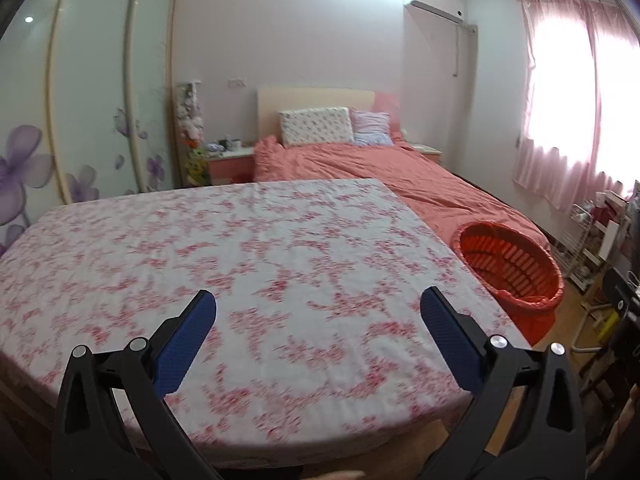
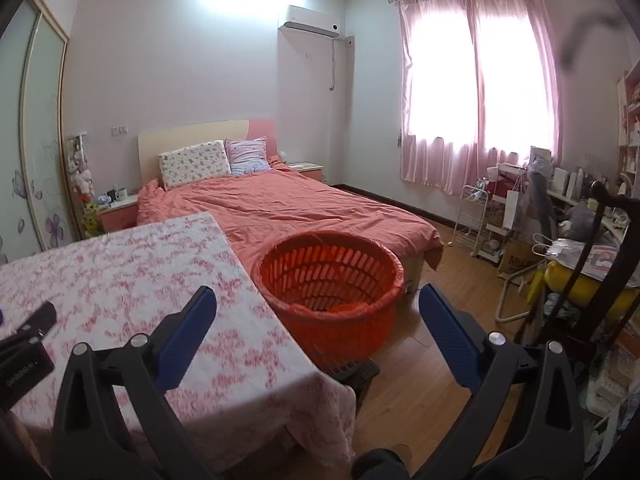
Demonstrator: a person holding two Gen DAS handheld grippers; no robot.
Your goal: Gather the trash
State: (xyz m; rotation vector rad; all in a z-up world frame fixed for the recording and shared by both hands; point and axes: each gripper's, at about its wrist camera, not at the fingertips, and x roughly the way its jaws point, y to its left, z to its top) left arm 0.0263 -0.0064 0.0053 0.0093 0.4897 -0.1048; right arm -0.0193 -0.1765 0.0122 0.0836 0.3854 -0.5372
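Left hand-held gripper (image 1: 318,312) spread, empty, tilted down over table (image 1: 160,240); right hand-held gripper (image 2: 318,310) likewise before basket (image 2: 360,320).

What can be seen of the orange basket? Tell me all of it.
The orange basket is round and looks like plastic, its wall cut with vertical slots and its rim lined with a thin orange bag. It stands upright and open beside the floral-covered table, in front of the bed. It seems to rest on a dark low stand on the wooden floor. Something orange lies at the bottom; otherwise it looks near empty. Neither gripper touches it.
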